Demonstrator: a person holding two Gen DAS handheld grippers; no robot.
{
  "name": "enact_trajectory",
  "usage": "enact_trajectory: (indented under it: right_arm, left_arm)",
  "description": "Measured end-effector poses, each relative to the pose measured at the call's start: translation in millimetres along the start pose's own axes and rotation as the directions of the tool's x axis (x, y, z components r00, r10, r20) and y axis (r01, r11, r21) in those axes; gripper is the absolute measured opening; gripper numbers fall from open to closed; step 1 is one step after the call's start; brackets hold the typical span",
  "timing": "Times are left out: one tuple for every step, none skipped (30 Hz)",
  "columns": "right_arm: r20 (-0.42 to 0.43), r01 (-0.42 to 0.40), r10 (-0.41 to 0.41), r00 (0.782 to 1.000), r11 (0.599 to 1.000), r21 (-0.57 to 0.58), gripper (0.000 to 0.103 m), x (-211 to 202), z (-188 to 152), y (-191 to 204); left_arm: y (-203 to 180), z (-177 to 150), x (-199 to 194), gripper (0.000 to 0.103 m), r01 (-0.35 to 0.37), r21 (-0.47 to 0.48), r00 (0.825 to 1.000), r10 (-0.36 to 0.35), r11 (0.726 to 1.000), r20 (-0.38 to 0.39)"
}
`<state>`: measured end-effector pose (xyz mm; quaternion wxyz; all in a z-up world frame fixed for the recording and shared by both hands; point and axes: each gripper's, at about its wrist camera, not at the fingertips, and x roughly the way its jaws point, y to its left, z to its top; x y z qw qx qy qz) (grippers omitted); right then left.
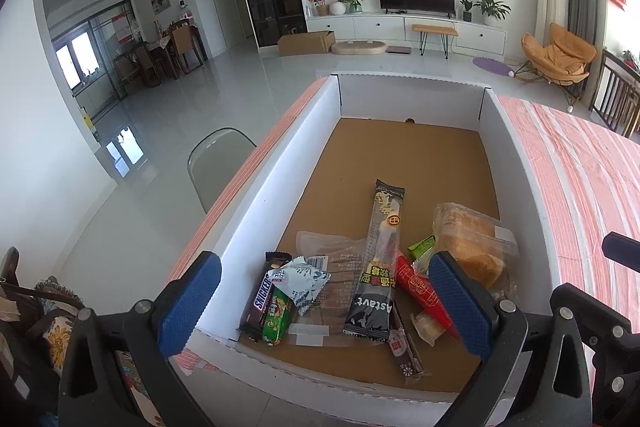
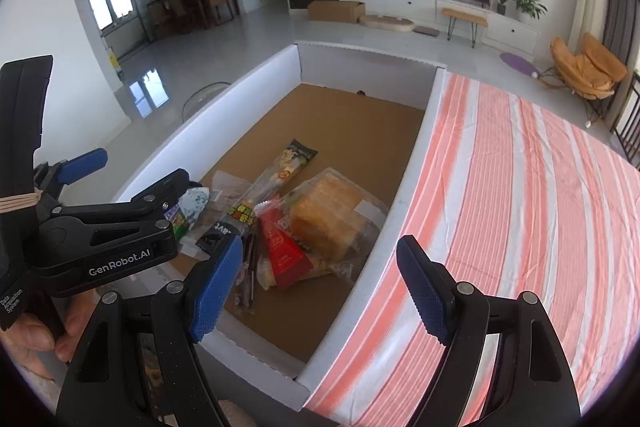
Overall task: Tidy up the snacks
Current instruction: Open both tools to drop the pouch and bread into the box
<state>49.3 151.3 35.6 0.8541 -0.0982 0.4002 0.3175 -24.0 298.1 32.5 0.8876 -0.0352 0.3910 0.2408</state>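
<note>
A white cardboard box [image 1: 280, 163] with a brown floor holds several snacks at its near end: a Snickers bar [image 1: 262, 297], a green packet [image 1: 276, 319], a white-blue sachet [image 1: 302, 277], a long black Astavt pack [image 1: 378, 267], a red cone pack [image 1: 424, 293] and a bagged bread [image 1: 474, 247]. My left gripper [image 1: 324, 299] is open and empty, just above the near end of the box. My right gripper [image 2: 320, 285] is open and empty over the box's right wall [image 2: 404, 183]. The bread [image 2: 328, 215] and red pack [image 2: 284, 251] lie ahead of it.
The box sits on a red-and-white striped tablecloth [image 2: 520, 207] that stretches to the right. A grey chair [image 1: 218, 155] stands left of the table. The left gripper's body [image 2: 100, 239] shows at the left in the right wrist view. A living room lies beyond.
</note>
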Motion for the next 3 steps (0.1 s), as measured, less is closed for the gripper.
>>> enact_trajectory:
  right_arm:
    - [0.0, -0.001, 0.001, 1.0, 1.0, 0.0, 0.082, 0.0, 0.0, 0.0]
    - [0.0, -0.003, 0.003, 1.0, 1.0, 0.0, 0.082, 0.0, 0.3, 0.2]
    - [-0.001, -0.004, 0.004, 1.0, 1.0, 0.0, 0.082, 0.7, 1.1, 1.0]
  left_arm:
    - [-0.4, -0.7, -0.4, 0.103, 0.002, 0.003, 1.0, -0.002, 1.0, -0.001]
    - [-1.0, -1.1, -0.5, 0.103, -0.001, 0.008, 1.0, 0.001, 1.0, 0.0]
    - [-1.9, -1.3, -0.8, 0.103, -0.007, 0.013, 1.0, 0.007, 1.0, 0.0]
